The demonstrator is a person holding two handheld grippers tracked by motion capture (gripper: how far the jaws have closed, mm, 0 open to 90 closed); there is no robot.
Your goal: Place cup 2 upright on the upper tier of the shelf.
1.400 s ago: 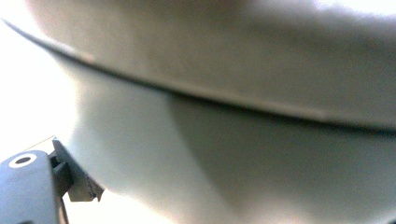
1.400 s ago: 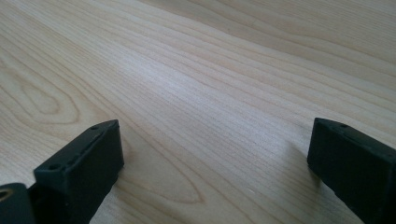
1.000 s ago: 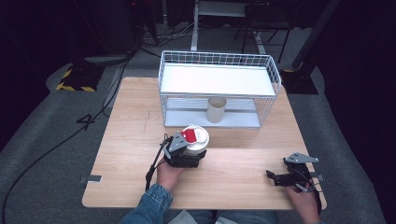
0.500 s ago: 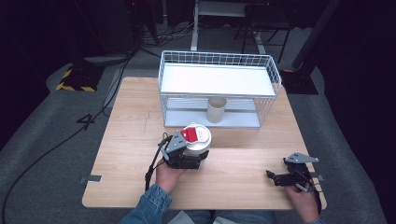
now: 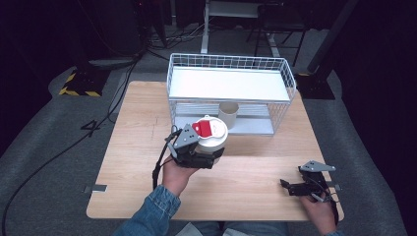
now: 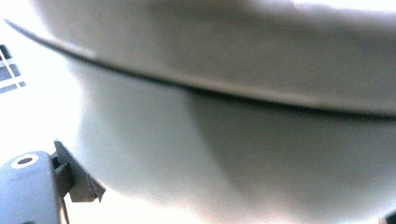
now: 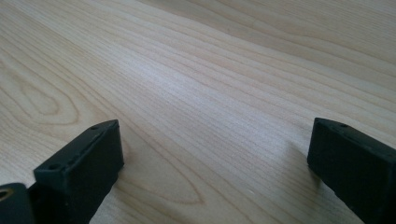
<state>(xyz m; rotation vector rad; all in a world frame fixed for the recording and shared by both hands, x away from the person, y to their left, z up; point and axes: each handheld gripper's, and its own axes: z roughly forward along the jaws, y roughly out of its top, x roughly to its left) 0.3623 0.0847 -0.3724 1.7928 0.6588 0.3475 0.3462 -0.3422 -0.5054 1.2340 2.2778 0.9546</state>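
Item: white cup (image 5: 211, 140) with red-and-white lid, carried in the left gripper (image 5: 196, 155), jaws clamped on its body, just in front of the wire rack (image 5: 231, 64). Progress, judged: grasp made, placement outstanding; destination cannot be told, perhaps the rack's lower shelf, where a tan cup (image 5: 228, 115) stands. Left forearm reaches toward the rack. Right gripper (image 5: 302, 187), front-right of the rack, lies low on the table (image 5: 133, 128), jaws parted, empty.
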